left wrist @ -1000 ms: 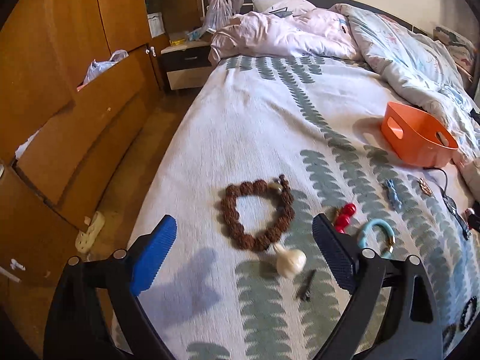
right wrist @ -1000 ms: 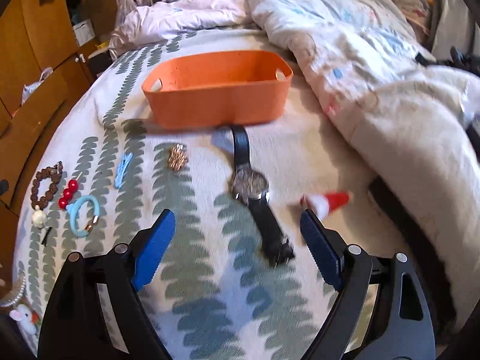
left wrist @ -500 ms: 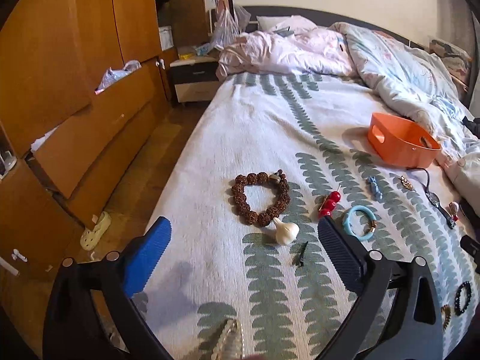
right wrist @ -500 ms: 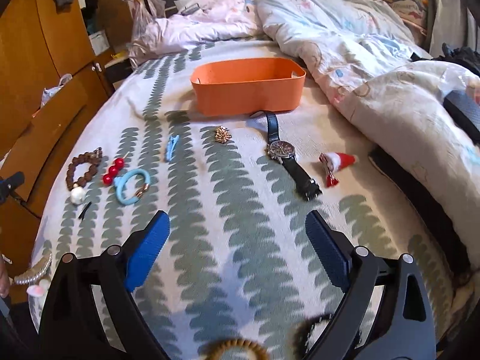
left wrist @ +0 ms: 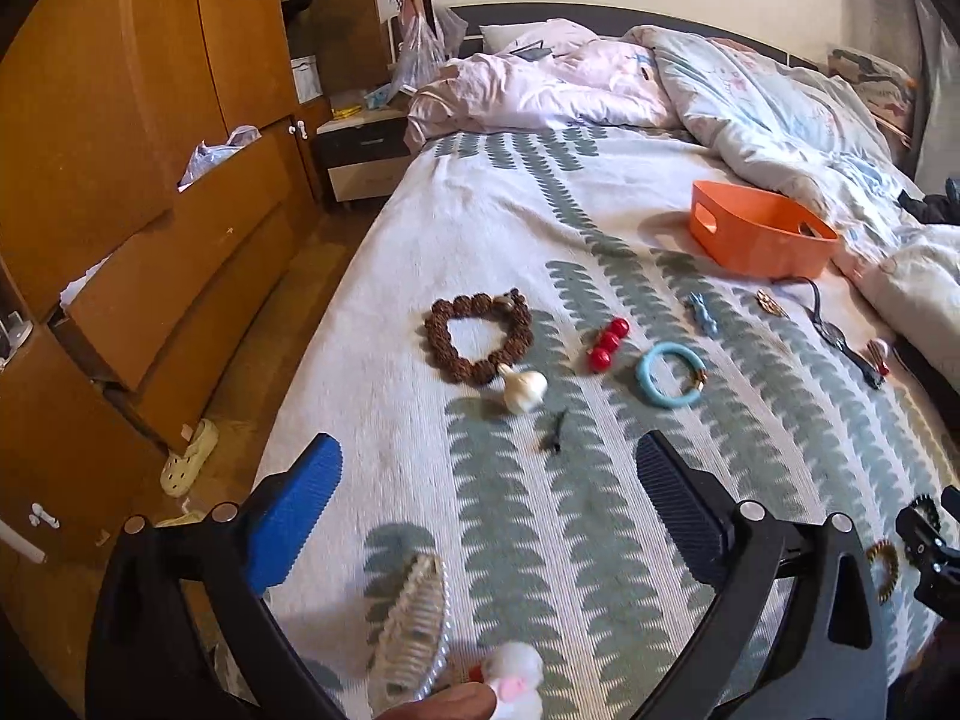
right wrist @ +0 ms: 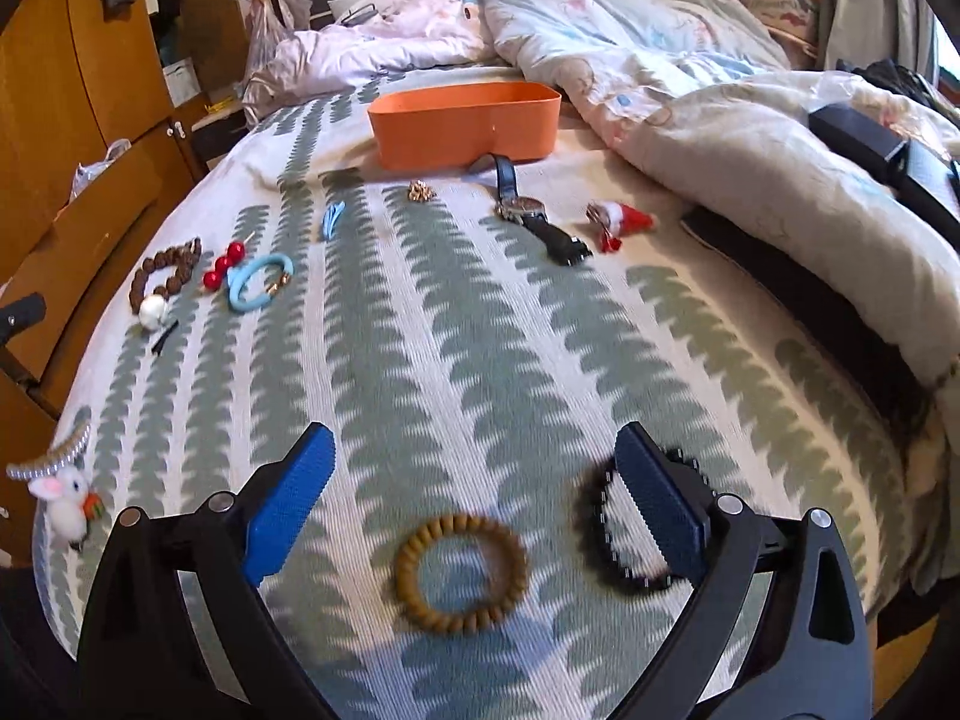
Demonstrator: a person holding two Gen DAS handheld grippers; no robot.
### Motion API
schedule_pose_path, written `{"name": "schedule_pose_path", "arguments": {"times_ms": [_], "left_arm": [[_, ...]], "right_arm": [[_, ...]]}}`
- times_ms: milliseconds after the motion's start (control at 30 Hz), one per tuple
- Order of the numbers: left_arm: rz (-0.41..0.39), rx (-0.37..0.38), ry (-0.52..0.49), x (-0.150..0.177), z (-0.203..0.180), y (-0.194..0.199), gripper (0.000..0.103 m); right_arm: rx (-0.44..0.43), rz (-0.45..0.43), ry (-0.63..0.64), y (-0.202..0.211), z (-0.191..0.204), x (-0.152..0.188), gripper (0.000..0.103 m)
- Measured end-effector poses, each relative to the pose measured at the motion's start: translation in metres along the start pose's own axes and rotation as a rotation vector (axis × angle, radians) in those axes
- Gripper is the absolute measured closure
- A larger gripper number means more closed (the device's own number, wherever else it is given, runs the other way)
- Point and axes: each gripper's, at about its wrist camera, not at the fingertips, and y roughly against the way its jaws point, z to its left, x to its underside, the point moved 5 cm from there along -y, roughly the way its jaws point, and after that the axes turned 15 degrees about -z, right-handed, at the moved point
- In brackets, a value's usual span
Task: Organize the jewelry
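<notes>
Only the right wrist view shows the nearest pieces: an ochre beaded bracelet (right wrist: 461,573) lying on the leaf-patterned bedspread (right wrist: 456,360) between the blue pads of the right gripper (right wrist: 474,507), whose jaws are spread wide and grasp nothing, and a black beaded bracelet (right wrist: 606,531) partly hidden behind its right pad. The left gripper (left wrist: 489,519) also gapes empty; its view alone gives a close look at a silvery ridged hair clip (left wrist: 417,624) with a white plush bunny (left wrist: 516,681) at the bed's near edge. Farther on, both views show a brown seed-bead bracelet (left wrist: 477,336), a cream gourd-shaped bead (left wrist: 523,390), red beads (left wrist: 606,345), a light-blue bangle (left wrist: 669,383), and a black-strapped wristwatch (right wrist: 534,219). The orange plastic bin (right wrist: 465,123) stands beyond, near the rumpled quilt (right wrist: 630,30).
</notes>
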Motion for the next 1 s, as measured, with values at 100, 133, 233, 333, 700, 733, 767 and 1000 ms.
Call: {"name": "schedule_pose_path", "arguments": {"times_ms": [100, 133, 233, 333, 700, 733, 767, 1000], "left_arm": [[0.008, 0.003, 0.001, 0.007, 0.001, 0.005, 0.006], [0.013, 0.005, 0.006, 0.010, 0.001, 0.007, 0.006], [0.025, 0.016, 0.021, 0.017, 0.003, 0.012, 0.006], [0.022, 0.022, 0.027, 0.021, 0.004, 0.020, 0.006], [0.000, 0.025, 0.035, 0.027, 0.007, 0.032, 0.006], [-0.003, 0.024, 0.033, 0.027, 0.006, 0.032, 0.006], [-0.001, 0.028, 0.033, 0.027, 0.005, 0.032, 0.006], [0.022, 0.041, 0.033, 0.029, 0.002, 0.029, 0.006]], "right_arm": [[0.003, -0.010, 0.000, 0.008, 0.001, 0.008, 0.008], [0.002, -0.014, -0.002, 0.010, 0.001, 0.009, 0.008], [0.008, -0.026, 0.002, 0.018, 0.002, 0.015, 0.008], [0.008, -0.040, 0.007, 0.025, 0.004, 0.019, 0.008], [0.027, -0.064, 0.019, 0.038, 0.005, 0.026, 0.006], [0.027, -0.063, 0.019, 0.038, 0.005, 0.027, 0.006], [0.027, -0.063, 0.020, 0.038, 0.005, 0.027, 0.006], [0.033, -0.067, 0.023, 0.039, 0.005, 0.027, 0.006]]}}
